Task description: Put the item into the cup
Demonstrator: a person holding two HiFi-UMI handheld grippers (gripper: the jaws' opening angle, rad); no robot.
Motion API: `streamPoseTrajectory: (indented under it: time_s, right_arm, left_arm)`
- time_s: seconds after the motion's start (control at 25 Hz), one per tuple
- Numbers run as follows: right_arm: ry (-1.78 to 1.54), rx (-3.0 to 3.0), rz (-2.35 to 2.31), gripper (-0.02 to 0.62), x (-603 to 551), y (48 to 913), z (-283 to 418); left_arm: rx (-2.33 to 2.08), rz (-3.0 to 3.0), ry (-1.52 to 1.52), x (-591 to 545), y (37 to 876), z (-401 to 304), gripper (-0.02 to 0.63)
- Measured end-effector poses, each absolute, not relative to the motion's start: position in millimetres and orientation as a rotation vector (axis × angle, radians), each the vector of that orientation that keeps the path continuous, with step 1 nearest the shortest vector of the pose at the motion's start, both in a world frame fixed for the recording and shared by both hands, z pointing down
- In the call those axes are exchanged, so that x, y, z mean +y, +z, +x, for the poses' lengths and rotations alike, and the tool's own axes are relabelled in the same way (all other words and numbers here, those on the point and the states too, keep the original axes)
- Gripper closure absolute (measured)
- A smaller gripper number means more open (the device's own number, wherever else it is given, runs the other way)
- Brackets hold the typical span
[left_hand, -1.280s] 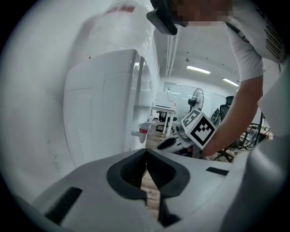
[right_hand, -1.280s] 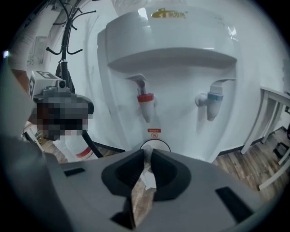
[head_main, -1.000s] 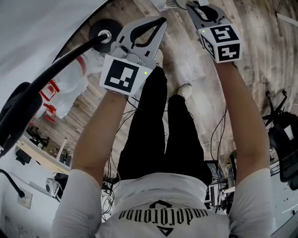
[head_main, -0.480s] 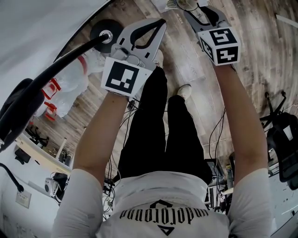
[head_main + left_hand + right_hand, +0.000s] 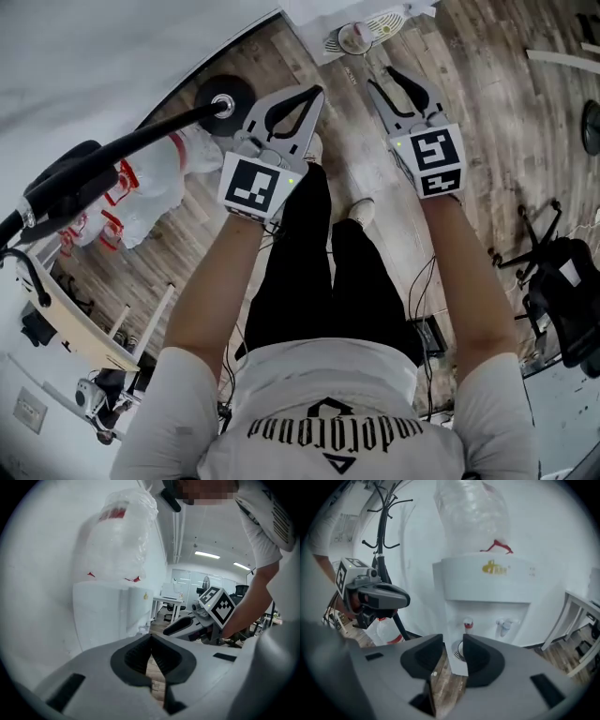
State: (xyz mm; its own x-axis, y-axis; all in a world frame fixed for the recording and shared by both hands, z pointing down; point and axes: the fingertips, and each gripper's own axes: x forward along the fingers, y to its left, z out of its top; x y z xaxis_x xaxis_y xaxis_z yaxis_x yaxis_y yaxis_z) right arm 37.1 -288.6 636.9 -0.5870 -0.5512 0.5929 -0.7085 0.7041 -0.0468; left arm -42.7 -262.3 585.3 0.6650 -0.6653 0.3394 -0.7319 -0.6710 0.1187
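— Wood-plank flooring (image 5: 352, 127) was seen beneath everything, with a white wall (image 5: 112, 56) behind. What was ranged on it?

— A white water dispenser (image 5: 487, 583) was set against the wall, with a clear bottle (image 5: 471, 513) upended on top. A black coat stand (image 5: 384, 522) was placed beside it, and spare bottles (image 5: 155, 183) were left near the stand.

— How were the claws held?

— Both were held out over the floor, well short of the dispenser. The left claw (image 5: 151, 638) was found pressed tip to tip, with nothing in it. The right claw (image 5: 452, 648) was caught closing with its pads parted, and nothing was gripped between them. Only the distant cup was framed through the gap.

— Where was the cup found?

— The cup (image 5: 356, 38) was stood on the drip tray (image 5: 386, 23) below the taps (image 5: 468, 623). The item itself could not be picked out. It was carried by neither claw, and whether it was already lodged in the cup could not be told.

— How was the step judged best done?

— It was judged that the item should first be located, then taken squarely by the right claw. The cup was thought light and easily tipped. The approach was therefore best made from above, with the item lowered inside the rim before the pads were parted and the left claw kept clear.
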Motion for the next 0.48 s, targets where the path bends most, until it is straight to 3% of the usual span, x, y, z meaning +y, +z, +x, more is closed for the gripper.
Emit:
streamPoseTrajectory:
  time_s: [0.24, 0.48]
  right_arm:
    - [0.306, -2.424, 1.022, 0.529, -253, 542, 49]
    - [0.277, -2.465, 1.017, 0.569, -182, 460, 73]
  left_arm:
    - [-1.156, 2.667, 0.354, -223, 511, -37, 0.598]
    - [-1.198, 2.67, 0.348, -168, 437, -33, 0.598]
